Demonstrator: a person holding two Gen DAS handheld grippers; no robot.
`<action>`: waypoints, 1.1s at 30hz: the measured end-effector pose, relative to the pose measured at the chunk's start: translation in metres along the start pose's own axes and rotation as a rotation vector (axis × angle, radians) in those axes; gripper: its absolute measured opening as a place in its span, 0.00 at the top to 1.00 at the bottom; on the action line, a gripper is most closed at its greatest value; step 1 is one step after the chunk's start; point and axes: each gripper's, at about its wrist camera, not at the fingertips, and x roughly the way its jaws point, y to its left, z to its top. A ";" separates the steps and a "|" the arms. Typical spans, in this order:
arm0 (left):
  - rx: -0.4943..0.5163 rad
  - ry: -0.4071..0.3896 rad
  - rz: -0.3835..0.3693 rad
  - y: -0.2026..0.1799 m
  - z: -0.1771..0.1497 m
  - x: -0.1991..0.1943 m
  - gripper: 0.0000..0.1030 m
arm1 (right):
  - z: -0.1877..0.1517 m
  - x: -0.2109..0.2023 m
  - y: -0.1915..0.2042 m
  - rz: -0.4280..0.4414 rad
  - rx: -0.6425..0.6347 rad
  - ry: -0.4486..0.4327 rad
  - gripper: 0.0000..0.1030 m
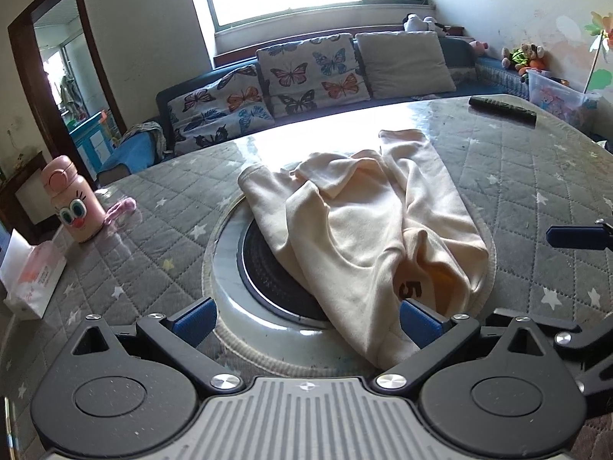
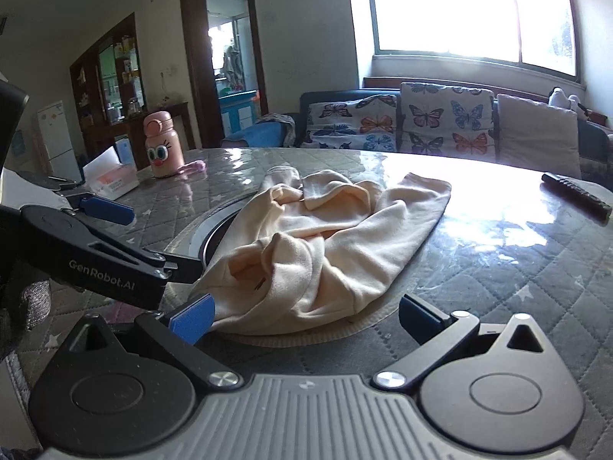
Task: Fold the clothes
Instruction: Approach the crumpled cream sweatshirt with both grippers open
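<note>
1. The table [image 1: 517, 161], covered in a grey quilted cloth with stars under a clear glossy sheet, fills both views; a round stove plate [image 1: 268, 268] is set into its middle.
2. The cream garment [image 1: 364, 222] lies crumpled on the table, draped over the far and right part of the stove plate, sleeves or legs pointing away toward the sofa [image 1: 314, 73]. A dark "5" [image 1: 410, 289] shows on its near edge.
3. The left gripper [image 1: 306, 320] hovers low over the table's near edge, pointing at the garment. Its blue fingers [image 1: 195, 320] are spread wide and hold nothing; the garment's near hem lies between them, against the inside of the right finger, though contact cannot be judged.
4. The right gripper [image 2: 306, 318] is also low and level, aimed at the garment from its right side. Its fingers [image 2: 193, 316] are wide apart and empty; the garment's near edge sits just beyond them, nearest the left finger.
5. A remote [image 1: 502, 109] lies far right on the table.
6. A pink bottle [image 1: 72, 203] and a tissue pack [image 1: 30, 272] stand well left of the garment.
</note>
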 end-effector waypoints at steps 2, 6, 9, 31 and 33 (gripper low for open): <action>-0.001 -0.005 -0.008 0.002 0.001 0.001 0.01 | 0.002 0.001 0.000 -0.007 0.005 0.000 0.00; 0.004 -0.009 -0.031 0.006 0.003 0.005 0.02 | 0.005 0.007 0.002 -0.018 0.001 0.015 0.00; 0.017 -0.006 -0.049 0.005 0.003 0.010 0.05 | 0.005 0.011 0.004 -0.034 -0.010 0.023 0.00; 0.037 0.048 -0.075 0.015 -0.013 0.015 0.08 | 0.004 0.019 0.026 -0.066 -0.039 0.071 0.00; 0.039 0.050 -0.075 0.016 -0.014 0.014 0.12 | 0.003 0.019 0.027 -0.065 -0.039 0.075 0.01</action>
